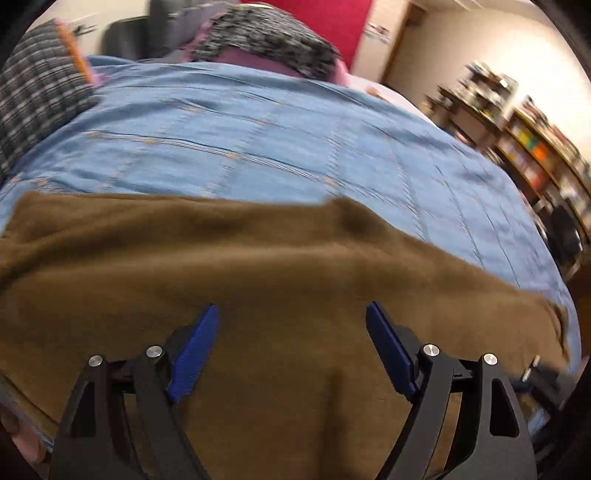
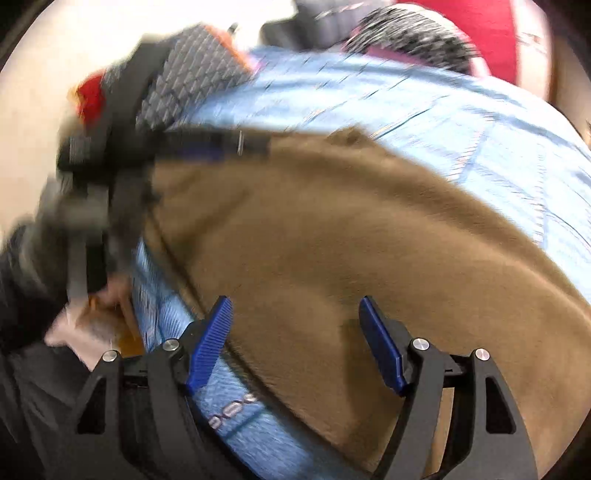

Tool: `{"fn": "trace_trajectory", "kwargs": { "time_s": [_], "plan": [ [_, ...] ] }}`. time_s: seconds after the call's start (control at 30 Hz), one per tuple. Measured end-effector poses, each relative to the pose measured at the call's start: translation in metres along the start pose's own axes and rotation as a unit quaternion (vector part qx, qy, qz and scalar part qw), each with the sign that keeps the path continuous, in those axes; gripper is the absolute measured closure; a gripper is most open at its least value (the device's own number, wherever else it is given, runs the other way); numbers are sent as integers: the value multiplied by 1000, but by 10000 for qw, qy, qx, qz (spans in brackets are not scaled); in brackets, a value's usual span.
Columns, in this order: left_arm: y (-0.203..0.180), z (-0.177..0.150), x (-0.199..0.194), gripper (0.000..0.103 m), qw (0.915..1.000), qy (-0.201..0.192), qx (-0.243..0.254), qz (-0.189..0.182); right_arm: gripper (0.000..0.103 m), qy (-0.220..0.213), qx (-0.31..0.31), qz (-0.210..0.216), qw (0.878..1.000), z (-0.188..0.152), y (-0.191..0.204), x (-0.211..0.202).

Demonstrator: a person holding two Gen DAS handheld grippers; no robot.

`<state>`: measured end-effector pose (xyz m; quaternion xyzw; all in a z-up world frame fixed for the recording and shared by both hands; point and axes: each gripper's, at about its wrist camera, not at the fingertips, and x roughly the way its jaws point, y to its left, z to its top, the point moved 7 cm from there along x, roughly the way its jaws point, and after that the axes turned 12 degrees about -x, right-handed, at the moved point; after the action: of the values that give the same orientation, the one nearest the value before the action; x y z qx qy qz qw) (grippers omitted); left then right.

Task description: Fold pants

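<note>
Brown pants (image 1: 258, 266) lie flat on a blue quilted bedspread (image 1: 258, 140). My left gripper (image 1: 291, 314) is open and empty, its blue pads (image 1: 195, 350) just above the brown cloth. My right gripper (image 2: 295, 306) is open and empty too, over the pants (image 2: 332, 229) near their left edge. The left gripper (image 2: 218, 146) also shows blurred at the upper left of the right wrist view, at the pants' far corner. Both views are motion-blurred.
A dark checked pillow (image 1: 37, 103) and a grey speckled one (image 1: 266, 37) lie at the head of the bed. Bookshelves (image 1: 535, 147) stand along the right wall. A red panel (image 1: 332, 22) is behind. The bedspread (image 2: 406, 96) edge is near my right gripper.
</note>
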<state>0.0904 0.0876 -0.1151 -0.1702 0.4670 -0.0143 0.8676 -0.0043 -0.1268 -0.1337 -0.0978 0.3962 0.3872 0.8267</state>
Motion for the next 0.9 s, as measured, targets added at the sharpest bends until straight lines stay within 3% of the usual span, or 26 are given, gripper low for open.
{"fn": "trace_trajectory", "kwargs": {
  "time_s": [0.2, 0.4, 0.5, 0.6, 0.63, 0.73, 0.83, 0.9],
  "plan": [
    [-49, -23, 4, 22, 9984, 55, 565, -53, 30, -563, 1086, -978, 9877, -27, -73, -65],
    [-90, -35, 13, 22, 9956, 166, 916, -146, 30, -758, 2114, -1988, 9540, -89, -133, -133],
    [-113, -39, 18, 22, 9936, 256, 1065, -265, 30, -817, 2634, -2553, 9267, -127, -156, -170],
    [-138, -45, 19, 22, 9907, 314, 1251, -438, 30, -859, 3212, -3222, 8864, -170, -179, -211],
    [-146, -46, 19, 22, 9895, 317, 1325, -489, 30, -867, 3455, -3493, 8667, -188, -187, -227],
    [-173, -53, 21, 22, 9855, 362, 1527, -650, 30, -885, 3973, -3937, 8242, -225, -200, -254],
    [-193, -58, 23, 22, 9824, 413, 1661, -746, 30, -992, 4510, -3947, 7944, -255, -212, -266],
    [-205, -62, 24, 22, 9802, 448, 1753, -802, 28, -1120, 4787, -3776, 7847, -269, -218, -266]
  ]
}}
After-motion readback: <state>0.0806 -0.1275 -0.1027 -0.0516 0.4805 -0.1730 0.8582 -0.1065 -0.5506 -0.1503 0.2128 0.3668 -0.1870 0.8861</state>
